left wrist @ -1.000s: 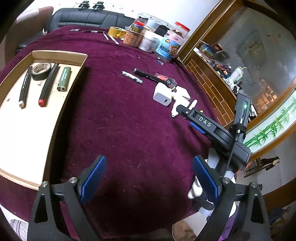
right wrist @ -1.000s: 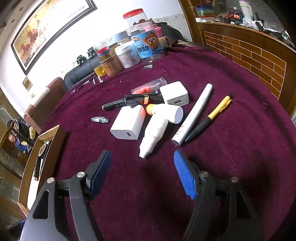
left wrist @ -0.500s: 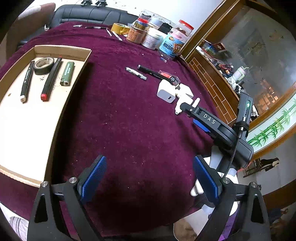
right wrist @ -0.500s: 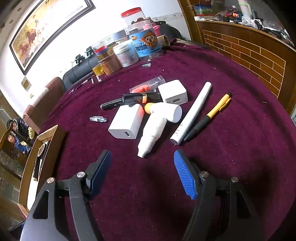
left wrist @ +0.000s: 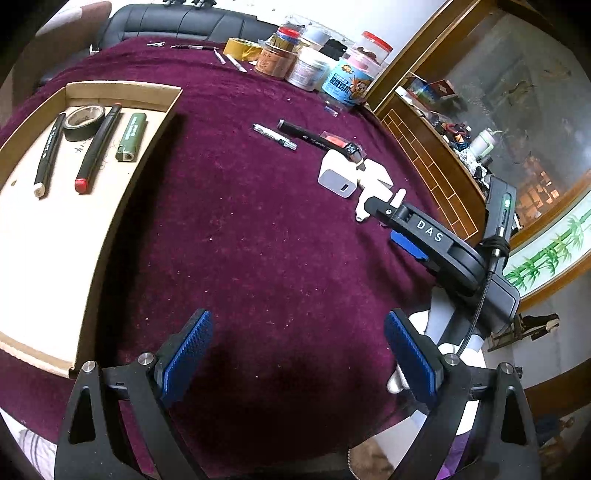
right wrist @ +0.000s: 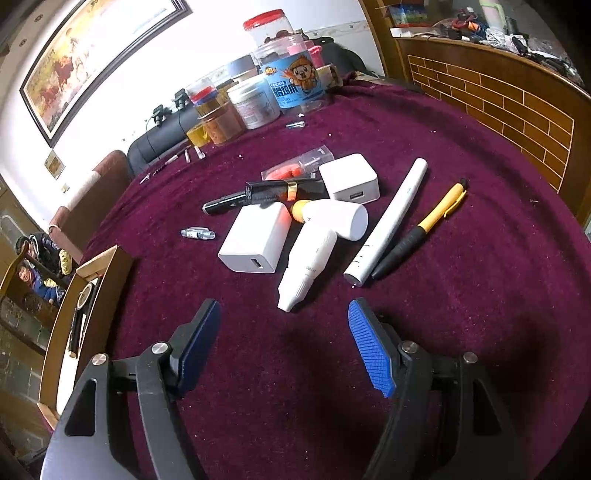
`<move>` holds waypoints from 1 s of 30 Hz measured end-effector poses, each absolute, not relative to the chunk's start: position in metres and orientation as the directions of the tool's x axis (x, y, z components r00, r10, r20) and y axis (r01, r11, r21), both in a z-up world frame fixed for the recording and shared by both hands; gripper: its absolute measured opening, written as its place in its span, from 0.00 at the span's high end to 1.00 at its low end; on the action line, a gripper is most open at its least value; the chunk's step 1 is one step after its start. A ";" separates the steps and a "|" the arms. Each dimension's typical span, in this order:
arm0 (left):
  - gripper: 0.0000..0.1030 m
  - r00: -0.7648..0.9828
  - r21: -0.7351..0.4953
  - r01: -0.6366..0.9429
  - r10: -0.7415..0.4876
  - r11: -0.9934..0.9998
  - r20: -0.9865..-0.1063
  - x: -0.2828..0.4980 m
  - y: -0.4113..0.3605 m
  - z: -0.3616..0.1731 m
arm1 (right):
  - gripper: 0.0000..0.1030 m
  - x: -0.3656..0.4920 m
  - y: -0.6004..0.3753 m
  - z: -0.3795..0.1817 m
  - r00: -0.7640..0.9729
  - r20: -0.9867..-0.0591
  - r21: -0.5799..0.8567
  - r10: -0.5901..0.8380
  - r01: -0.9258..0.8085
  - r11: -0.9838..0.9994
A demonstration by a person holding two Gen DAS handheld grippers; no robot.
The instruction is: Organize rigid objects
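Note:
Loose items lie together on the purple cloth: a white charger (right wrist: pixel 255 242), a white nozzle tool (right wrist: pixel 314 254), a second charger (right wrist: pixel 349 177), a white pen (right wrist: pixel 388 221), a yellow-black pen (right wrist: pixel 421 230) and a black marker (right wrist: pixel 266 194). My right gripper (right wrist: pixel 284 347) is open and empty, just short of the nozzle tool's tip. It also shows in the left wrist view (left wrist: pixel 413 229). My left gripper (left wrist: pixel 295 354) is open and empty over bare cloth. A cardboard tray (left wrist: pixel 48 236) holds a tape roll (left wrist: pixel 83 122), two markers and a green lighter (left wrist: pixel 129 136).
Jars and tubs (right wrist: pixel 258 99) stand at the table's far edge. A small silver vial (right wrist: pixel 197 233) lies left of the charger. A wooden brick-pattern cabinet (right wrist: pixel 498 107) runs along the right. A black sofa (left wrist: pixel 177 22) is behind the table.
My right gripper has moved slightly closer to the pile of items. My left gripper has drawn back a little from the table. Both stay open.

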State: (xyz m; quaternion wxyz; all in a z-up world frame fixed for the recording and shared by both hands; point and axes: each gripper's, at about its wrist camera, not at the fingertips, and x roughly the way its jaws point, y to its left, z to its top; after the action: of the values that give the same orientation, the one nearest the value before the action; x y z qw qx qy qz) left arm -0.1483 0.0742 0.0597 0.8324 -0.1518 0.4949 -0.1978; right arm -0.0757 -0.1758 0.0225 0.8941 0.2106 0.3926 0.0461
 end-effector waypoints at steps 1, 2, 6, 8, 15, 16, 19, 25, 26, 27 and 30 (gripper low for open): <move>0.12 0.428 -0.448 0.178 -0.479 0.876 -0.767 -0.149 0.074 0.058 | 0.31 -0.076 -0.176 0.023 0.690 -0.680 0.414 0.248 0.082 0.907; 0.12 0.420 -0.449 0.176 -0.480 0.876 -0.770 -0.149 0.073 0.055 | 0.31 -0.077 -0.176 0.024 0.695 -0.676 0.414 0.246 0.082 0.907; 0.12 0.416 -0.451 0.170 -0.479 0.876 -0.773 -0.150 0.075 0.053 | 0.31 -0.079 -0.176 0.024 0.700 -0.670 0.416 0.247 0.078 0.906; 0.12 0.421 -0.452 0.176 -0.482 0.875 -0.768 -0.151 0.074 0.053 | 0.31 -0.081 -0.177 0.025 0.707 -0.663 0.418 0.245 0.079 0.905; 0.12 0.452 -0.452 0.182 -0.482 0.873 -0.750 -0.150 0.078 0.063 | 0.31 -0.081 -0.178 0.026 0.711 -0.664 0.413 0.232 0.090 0.906; 0.12 0.458 -0.451 0.183 -0.482 0.873 -0.747 -0.151 0.079 0.064 | 0.31 -0.084 -0.178 0.028 0.727 -0.650 0.412 0.222 0.091 0.907; 0.12 0.455 -0.459 0.178 -0.487 0.870 -0.746 -0.153 0.082 0.062 | 0.31 -0.094 -0.177 0.043 0.760 -0.629 0.358 0.165 0.094 0.929; 0.12 0.441 -0.482 0.185 -0.511 0.856 -0.738 -0.147 0.081 0.059 | 0.15 -0.078 -0.167 0.103 0.805 -0.572 0.182 0.158 -0.063 0.981; 0.12 0.437 -0.485 0.192 -0.517 0.853 -0.736 -0.147 0.080 0.059 | 0.14 -0.066 -0.164 0.104 0.779 -0.603 0.170 0.173 -0.086 0.982; 0.12 0.436 -0.487 0.199 -0.522 0.850 -0.733 -0.148 0.080 0.059 | 0.14 -0.048 -0.161 0.104 0.740 -0.651 0.159 0.169 -0.085 0.984; 0.12 0.448 -0.487 0.196 -0.520 0.851 -0.728 -0.148 0.086 0.061 | 0.15 -0.015 -0.149 0.098 0.674 -0.697 0.207 0.244 -0.137 0.969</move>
State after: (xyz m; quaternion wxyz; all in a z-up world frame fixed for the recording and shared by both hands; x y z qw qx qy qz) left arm -0.1483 0.0859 0.0611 0.8340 -0.1685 0.4795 -0.2146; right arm -0.0154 -0.1486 0.0982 0.9124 0.0686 0.3898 0.1044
